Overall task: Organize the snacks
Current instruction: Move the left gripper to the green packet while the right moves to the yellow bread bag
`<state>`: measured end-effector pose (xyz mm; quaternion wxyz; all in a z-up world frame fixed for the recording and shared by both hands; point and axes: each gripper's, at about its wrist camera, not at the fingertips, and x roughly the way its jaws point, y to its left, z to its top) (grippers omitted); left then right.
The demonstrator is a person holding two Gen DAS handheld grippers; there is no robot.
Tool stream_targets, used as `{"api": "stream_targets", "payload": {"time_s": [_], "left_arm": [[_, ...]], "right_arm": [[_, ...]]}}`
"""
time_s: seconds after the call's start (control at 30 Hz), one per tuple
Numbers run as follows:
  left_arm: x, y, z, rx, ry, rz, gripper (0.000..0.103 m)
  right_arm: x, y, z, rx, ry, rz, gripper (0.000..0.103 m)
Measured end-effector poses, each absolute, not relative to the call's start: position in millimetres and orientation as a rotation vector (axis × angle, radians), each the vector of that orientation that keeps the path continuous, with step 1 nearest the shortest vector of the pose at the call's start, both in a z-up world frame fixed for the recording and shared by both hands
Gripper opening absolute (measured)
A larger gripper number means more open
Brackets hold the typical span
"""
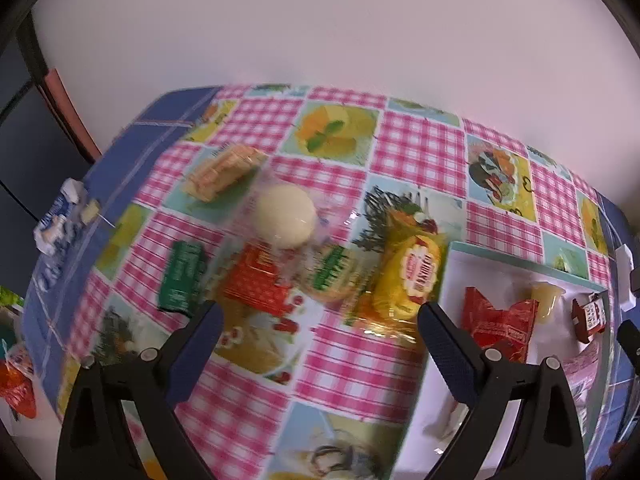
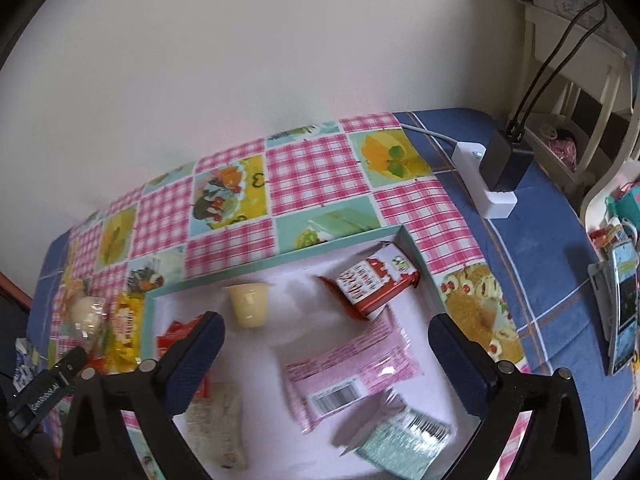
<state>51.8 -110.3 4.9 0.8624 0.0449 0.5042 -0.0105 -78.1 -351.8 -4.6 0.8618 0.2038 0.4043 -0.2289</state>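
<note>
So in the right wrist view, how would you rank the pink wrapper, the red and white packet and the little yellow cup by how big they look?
1. pink wrapper, clearly the largest.
2. red and white packet.
3. yellow cup, the smallest.
The pink wrapper lies nearest the camera, which adds to its apparent size; all three sit in the white tray.

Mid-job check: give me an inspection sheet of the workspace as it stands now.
Surface: table under a patchwork cloth of pink check and food pictures, blue border.
Job's things: white tray holds a pale cup, red-and-white pack, pink pack, teal pack and red wrapper. Loose on the cloth: yellow pack, round white snack, red pack, green pack, orange pack.
Clutter: blue-white wrapper at the table edge; phone.
Grippers: left gripper open over the loose snacks; right gripper open over the tray; both empty.
Cables: power strip with black plug and leads.
Surroundings: plain wall, white chair.
</note>
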Motion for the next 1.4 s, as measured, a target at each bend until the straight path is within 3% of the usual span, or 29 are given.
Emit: {"api": "stream_targets", "payload": {"time_s": [0.5, 1.0, 1.4], "left_arm": [[32, -65, 23, 0.143, 1.102, 0.007, 0.098], [53, 35, 3, -0.055, 1.143, 0.032, 0.098], [85, 78, 2, -0.184, 1.040, 0.013, 0.102]], "right_arm": [[-91, -291, 22, 0.341, 0.861, -0.519, 0.103], [-44, -207, 27, 0.351, 0.877, -0.363, 0.102], [-2, -161, 5, 0.248, 0.904, -0.273, 0.091]]}}
